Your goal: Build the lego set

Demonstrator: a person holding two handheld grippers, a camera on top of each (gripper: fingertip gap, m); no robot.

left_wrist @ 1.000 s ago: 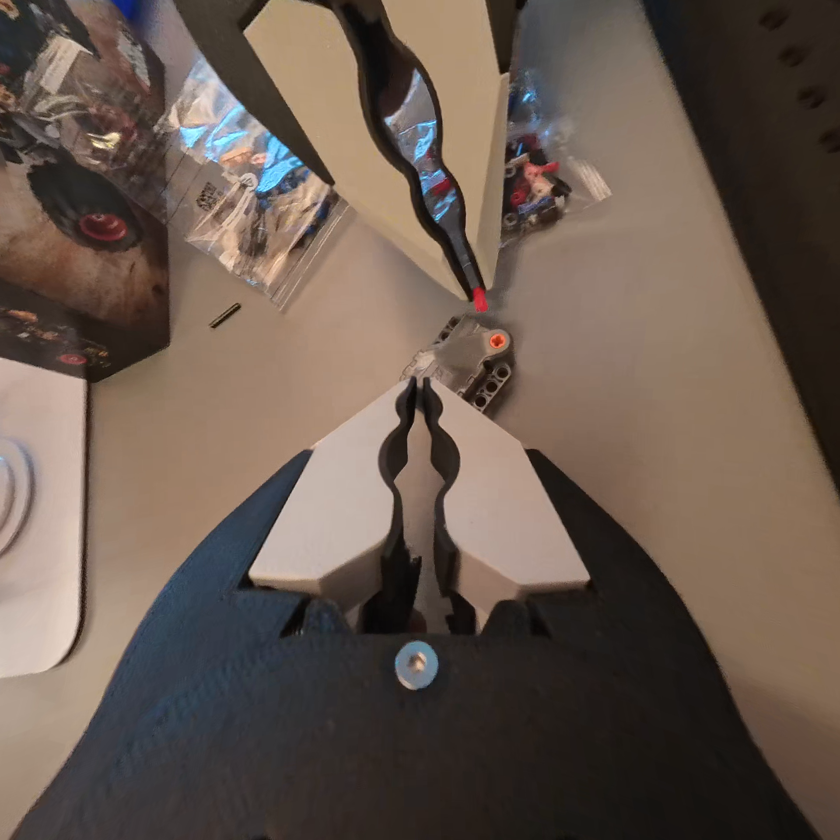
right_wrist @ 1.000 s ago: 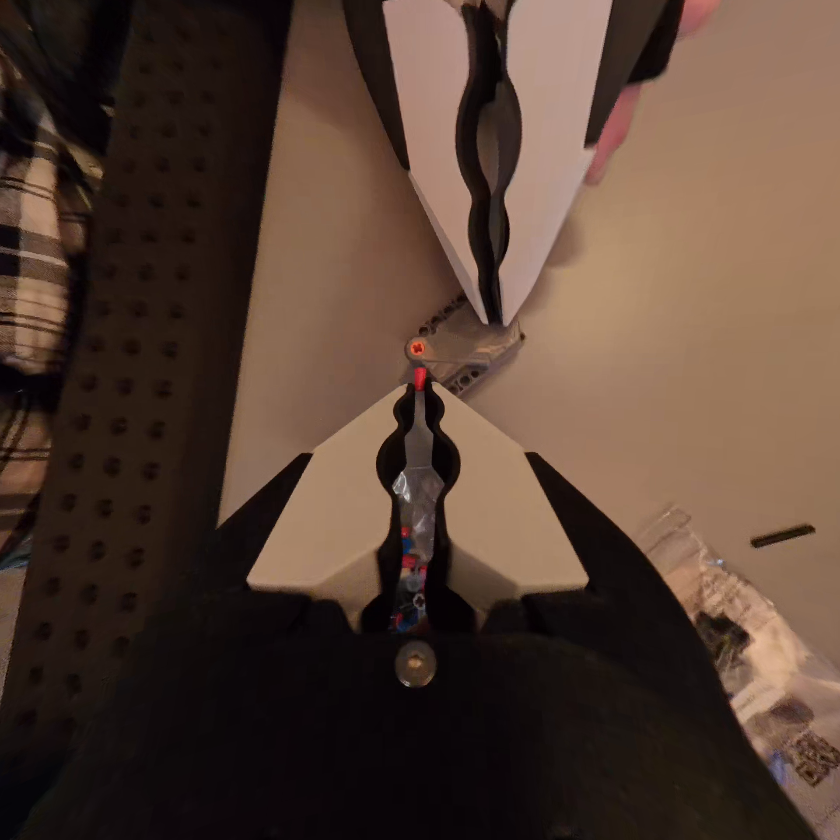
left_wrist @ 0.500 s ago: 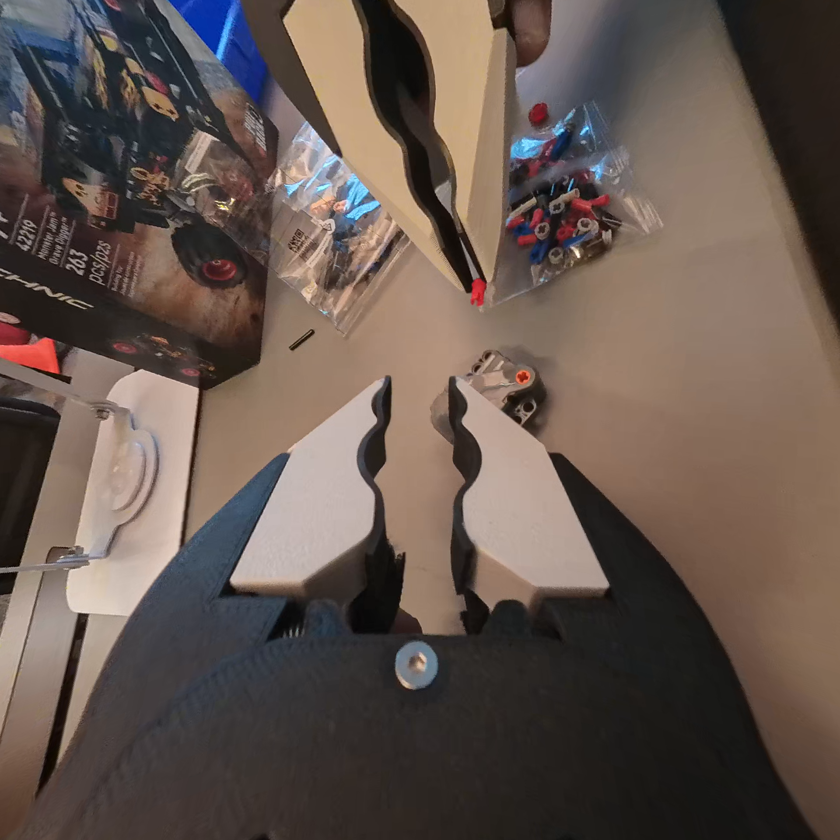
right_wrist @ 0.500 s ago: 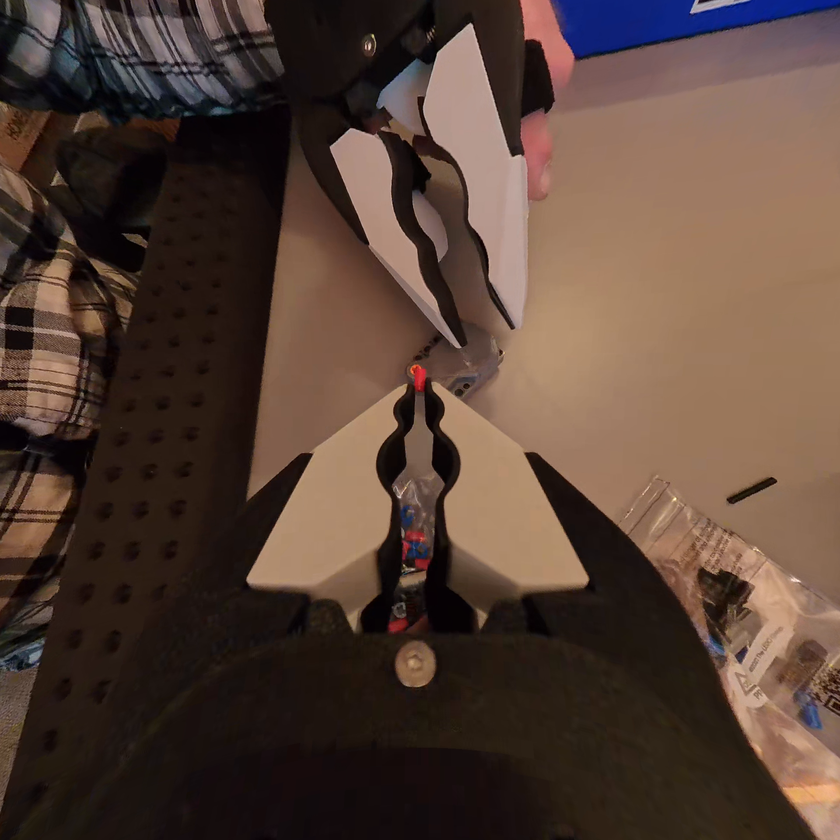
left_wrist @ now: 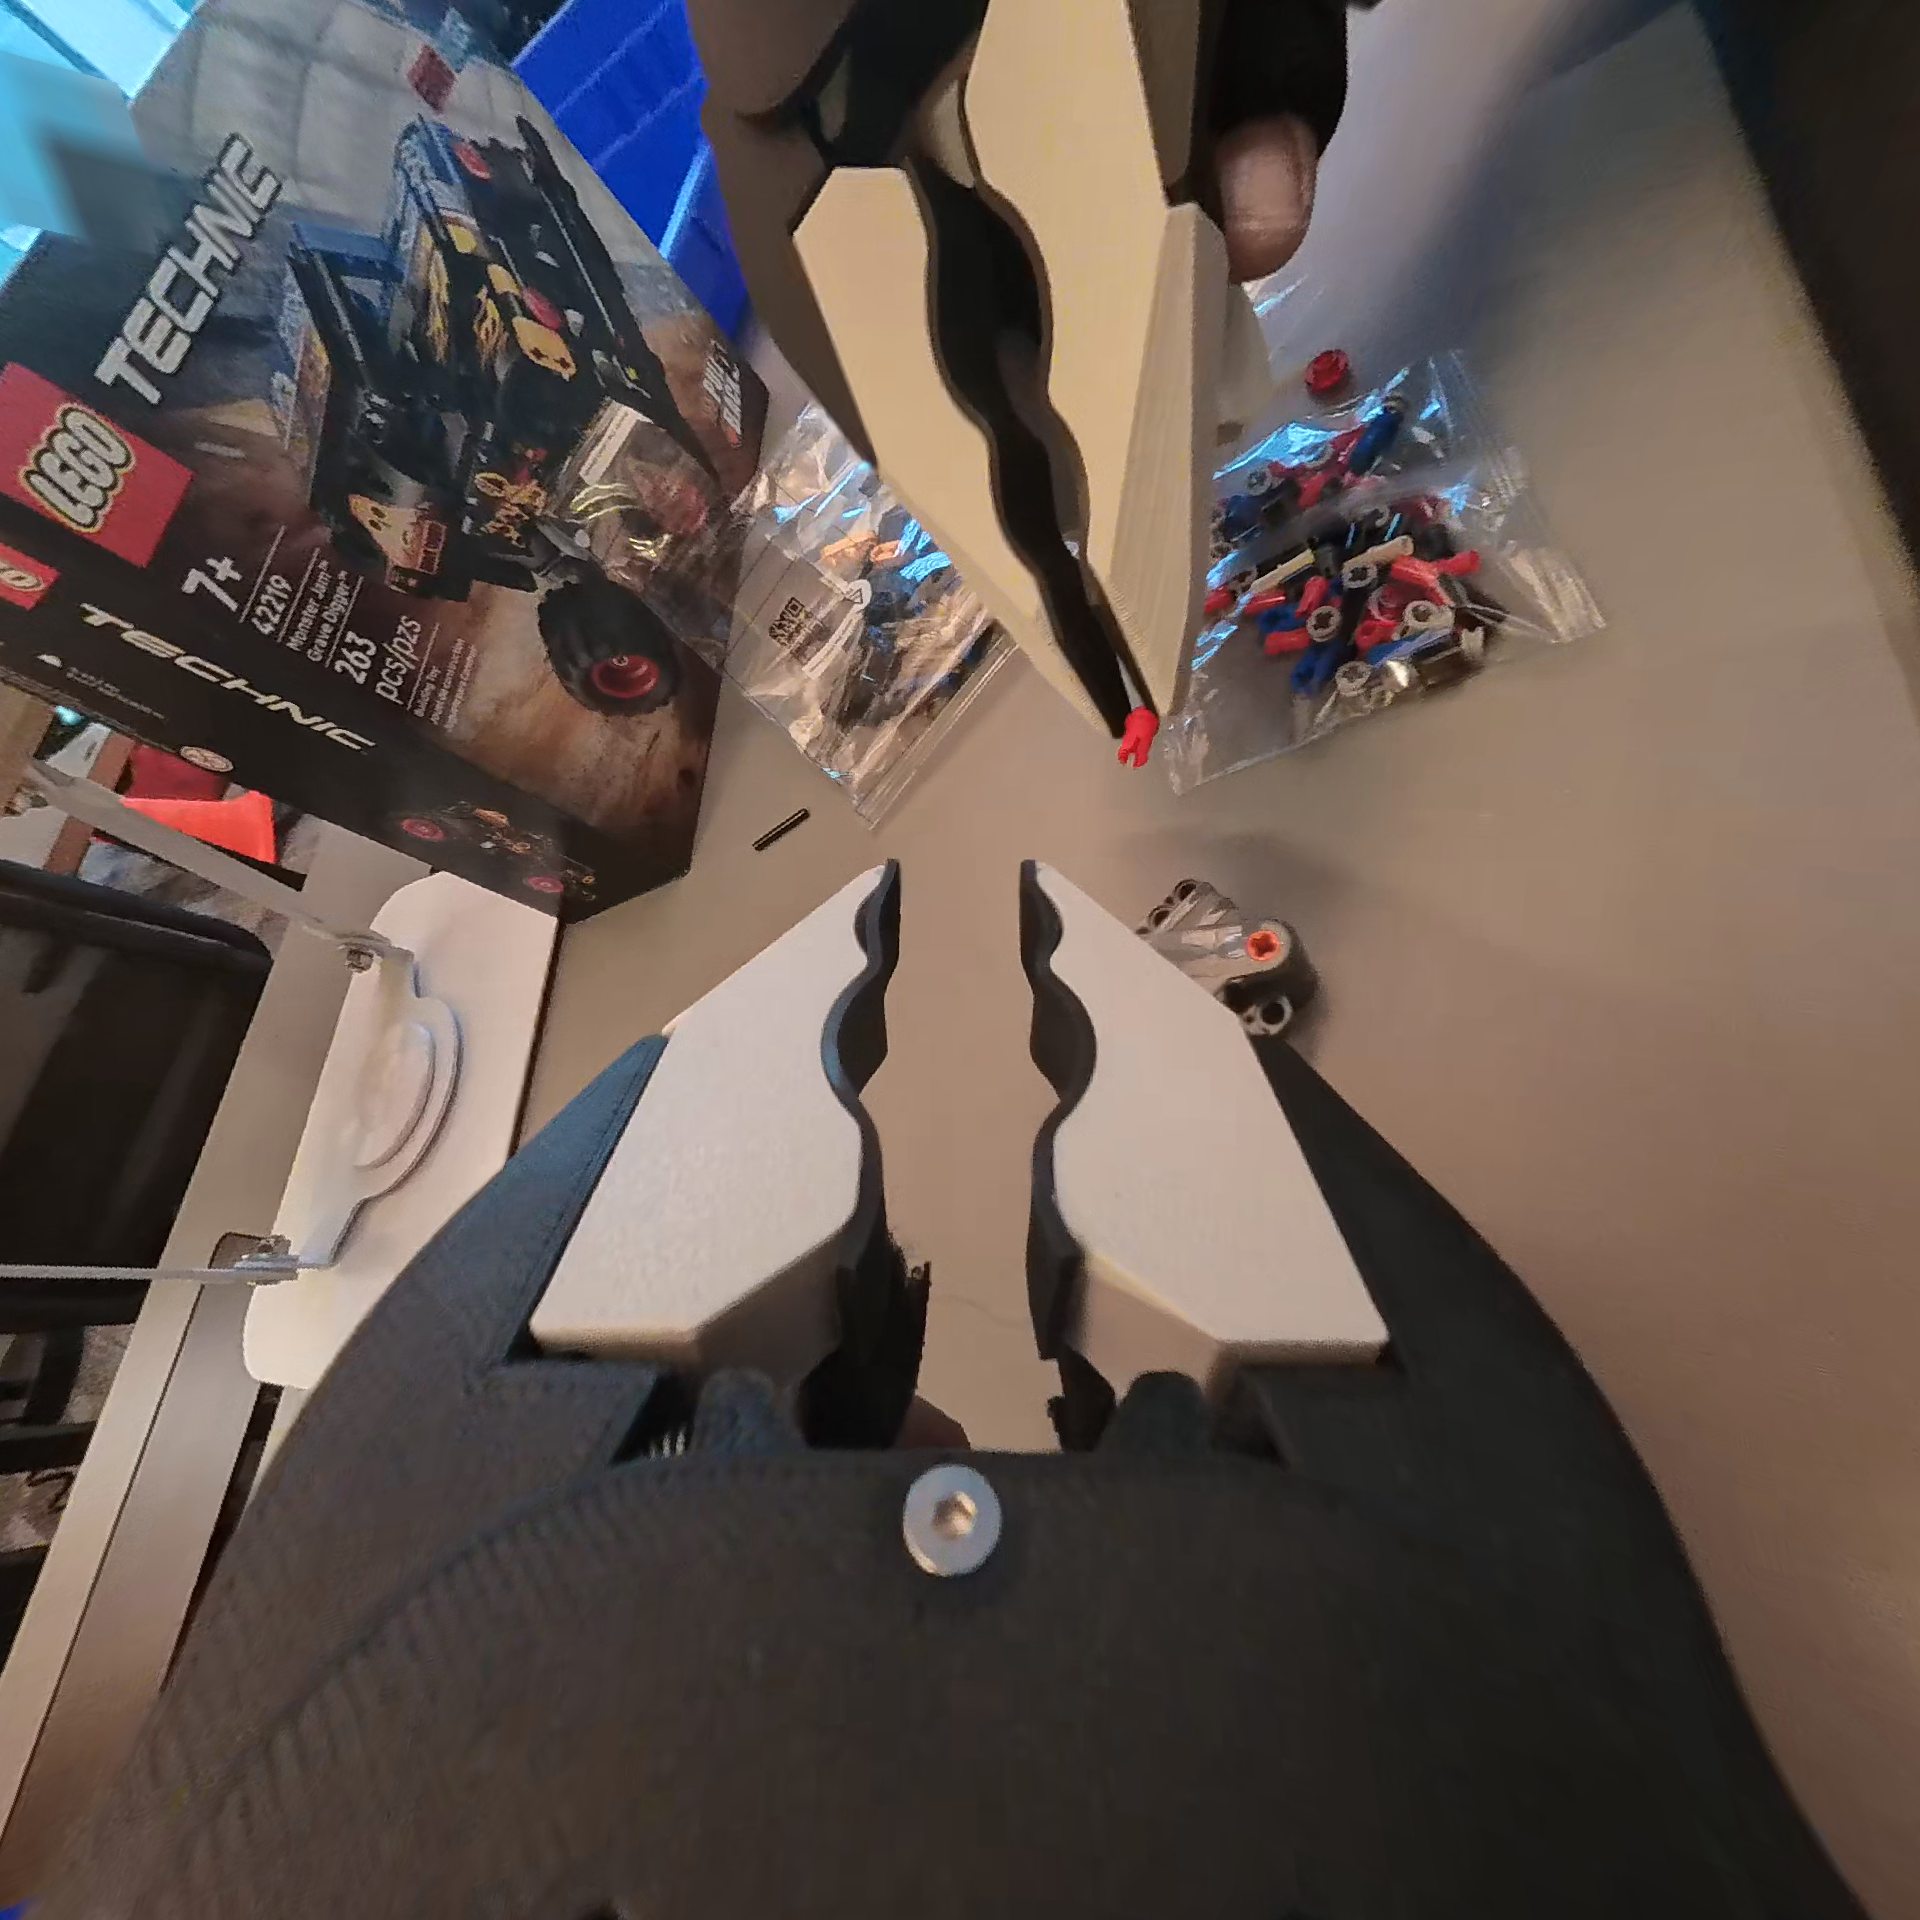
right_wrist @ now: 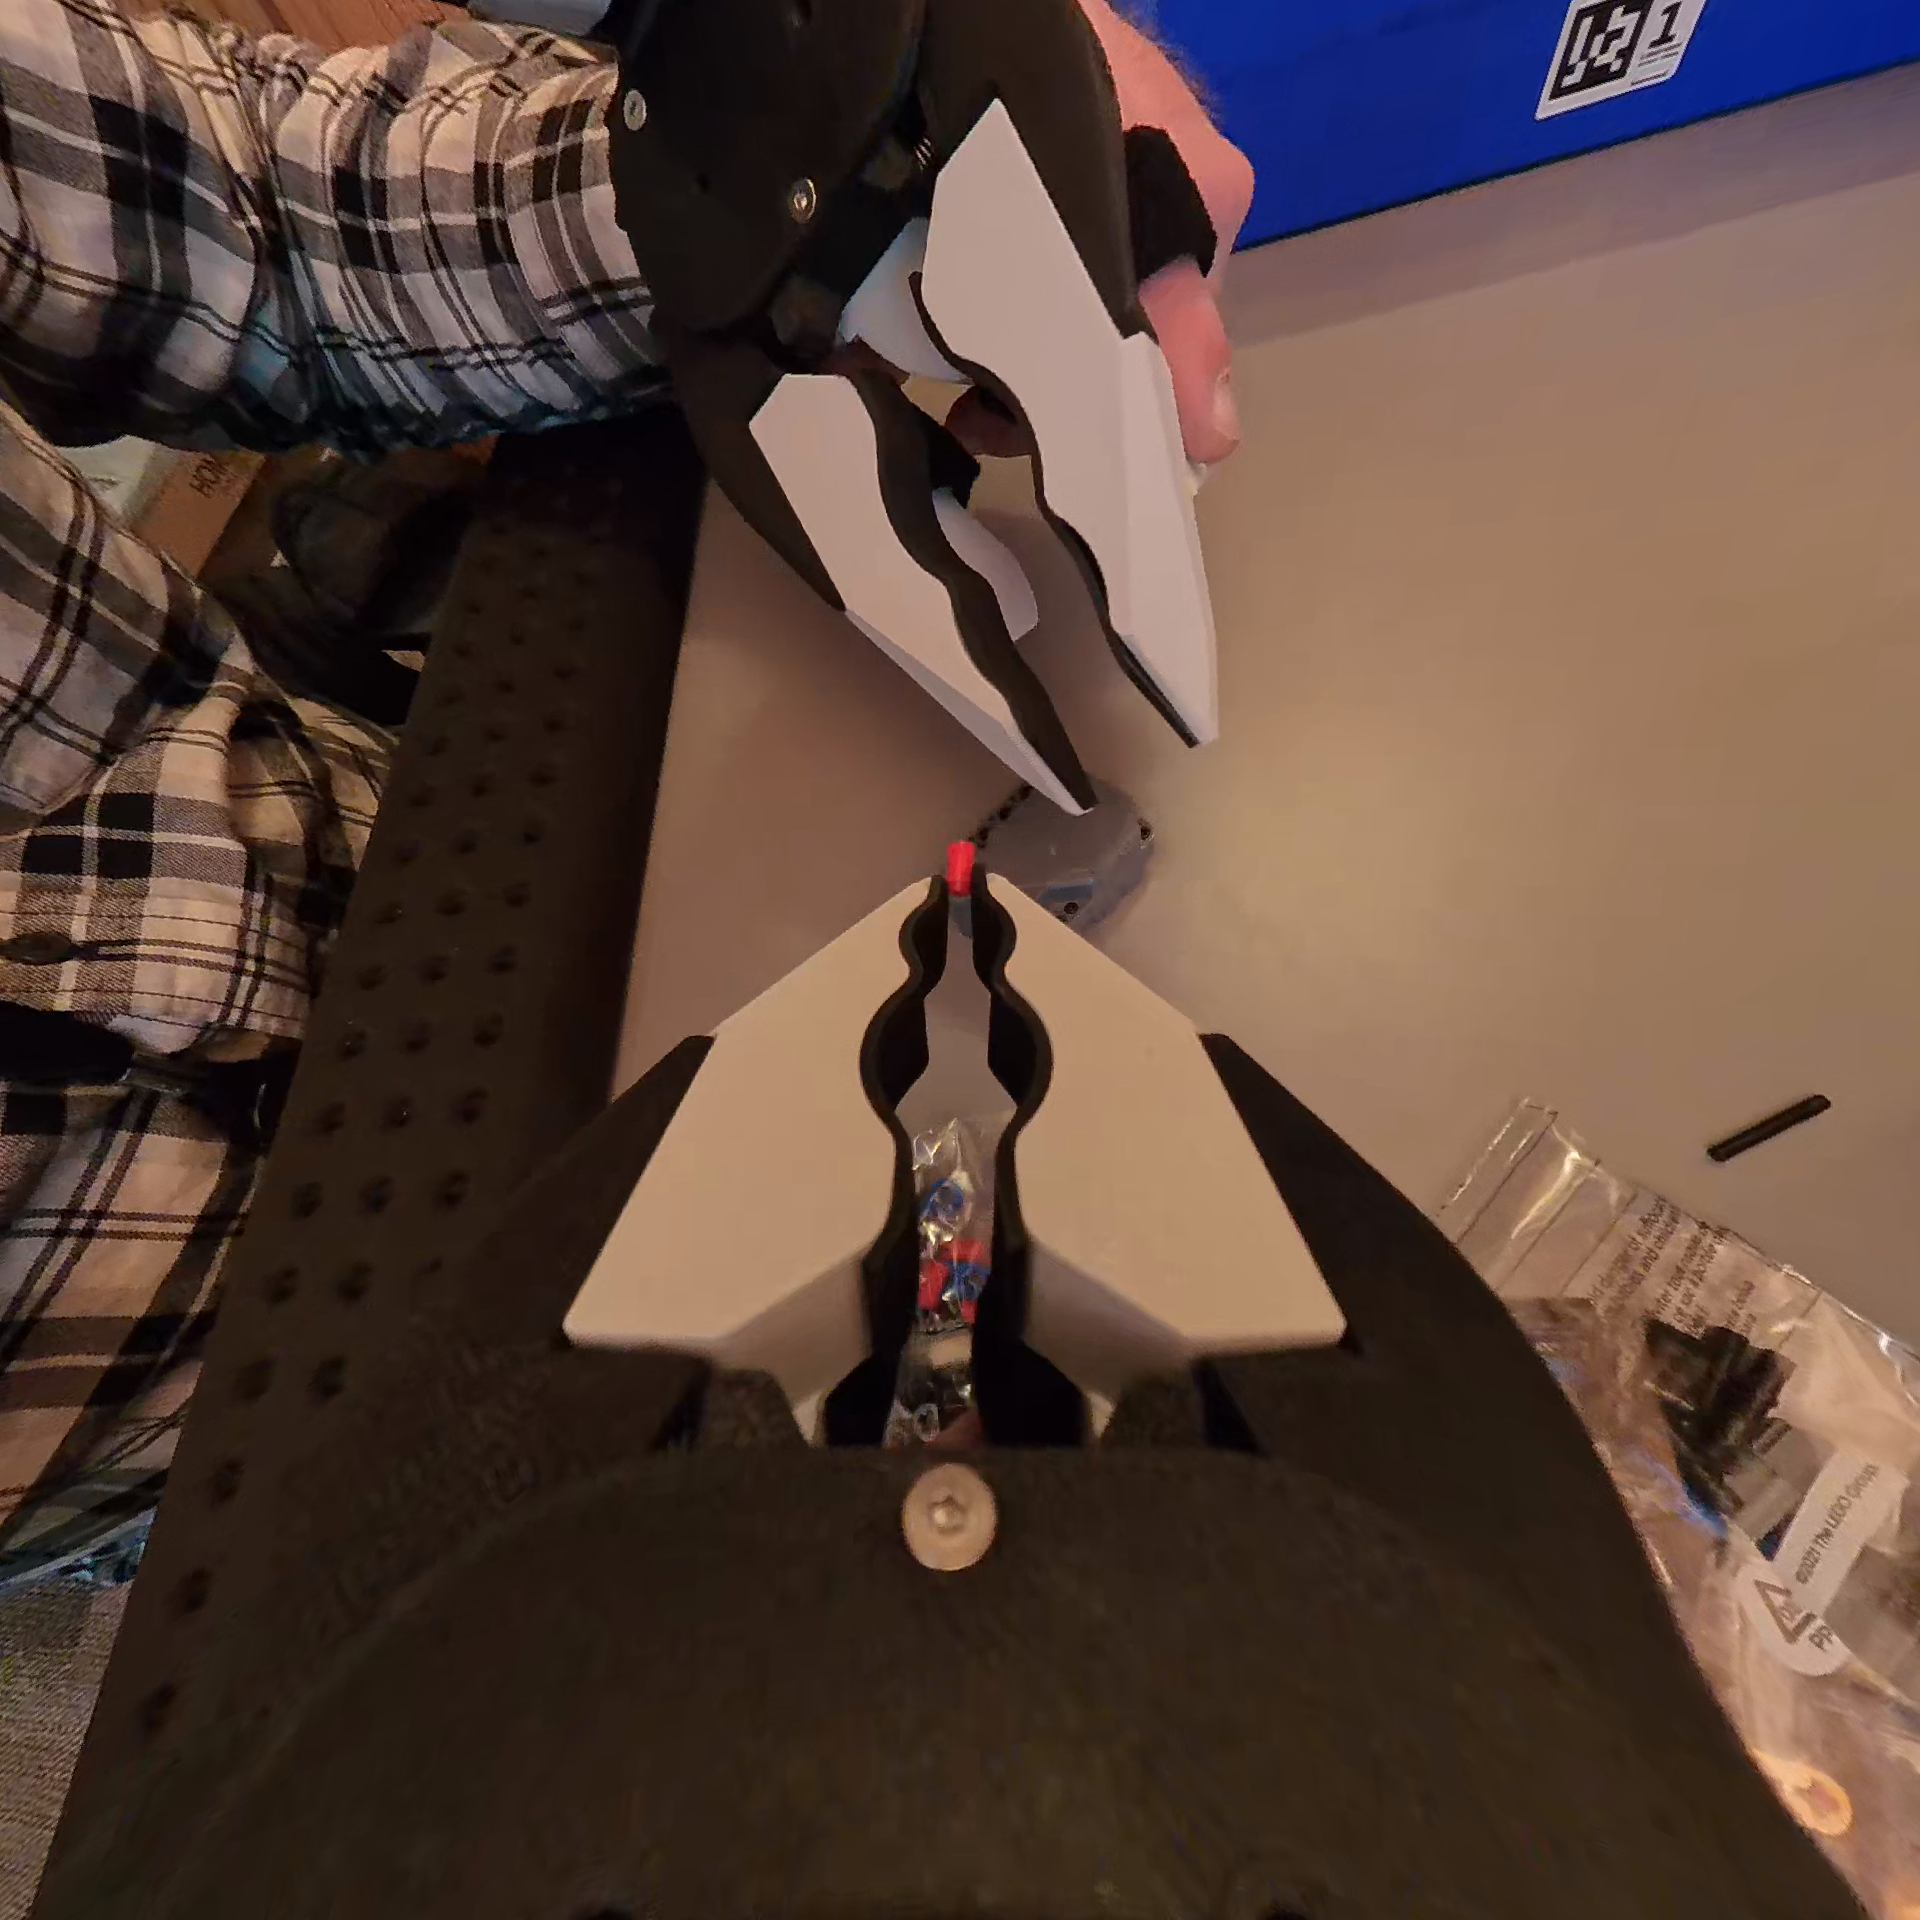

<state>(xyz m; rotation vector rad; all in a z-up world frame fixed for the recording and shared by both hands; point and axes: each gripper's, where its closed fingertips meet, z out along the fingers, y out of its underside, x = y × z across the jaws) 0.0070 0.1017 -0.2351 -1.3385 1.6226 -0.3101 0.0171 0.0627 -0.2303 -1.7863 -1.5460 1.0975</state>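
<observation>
A small grey lego motor block [left_wrist: 1231, 961] with an orange hub lies on the grey table, just right of my left gripper [left_wrist: 958, 883], which is open and empty above the table. My right gripper [right_wrist: 961, 883] is shut on a small red pin [right_wrist: 959, 864]; the pin sticks out of its tips. In the left wrist view the right gripper [left_wrist: 1127, 712] hangs over the table with the red pin [left_wrist: 1138, 732] at its tip. In the right wrist view the left gripper [right_wrist: 1143, 774] is open over the grey block [right_wrist: 1101, 852], partly hiding it.
The lego set box [left_wrist: 343, 540] lies at the left. A clear bag of dark and blue parts [left_wrist: 873, 613] lies beside it, and a bag of red, blue and black pins [left_wrist: 1361, 603] at the right. A loose black pin [left_wrist: 781, 829] and a red round piece [left_wrist: 1327, 369] lie on the table. Left tips to right tips: about 4 centimeters. It is some 4 centimeters from my left tips to the small grey lego motor block [left_wrist: 1231, 961].
My left gripper let go of the grey block, opened and drew back and up. My right gripper lifted away from the block with the red pin still in its tips.
</observation>
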